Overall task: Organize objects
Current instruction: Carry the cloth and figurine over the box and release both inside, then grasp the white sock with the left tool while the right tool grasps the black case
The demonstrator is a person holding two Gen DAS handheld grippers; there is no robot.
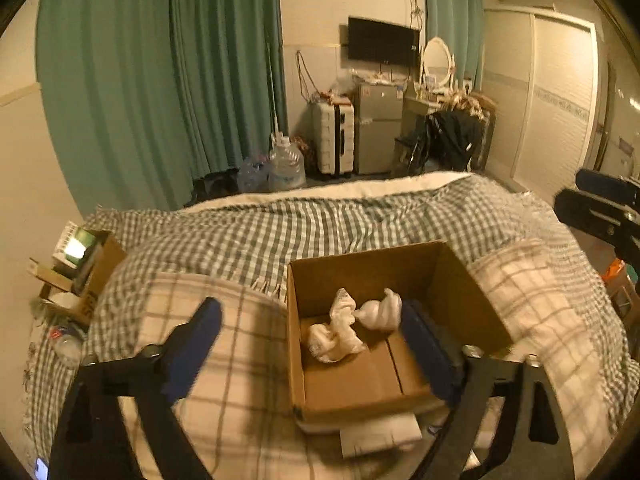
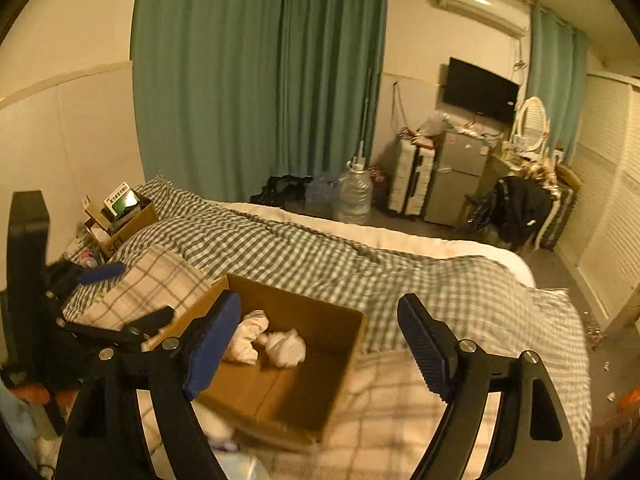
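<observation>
Left tongs (image 1: pixel 308 340) spread wide, holding nothing, over the open brown cardboard box (image 1: pixel 452 280) on the checked bed (image 1: pixel 280 232). Two crumpled white plastic bags (image 1: pixel 340 332) lie inside at its twelve o'clock end. Right tongs (image 2: pixel 320 344) spread, empty too.

I see the cardboard box (image 1: pixel 460 292) open on top. Two crumpled white bags (image 1: pixel 352 324) fill its far floor; the near floor is bare.

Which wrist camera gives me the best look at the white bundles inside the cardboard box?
The left wrist view: the white bundles lie unobstructed on the cardboard box floor. In the right wrist view, the right gripper finger partly hides them.
</observation>
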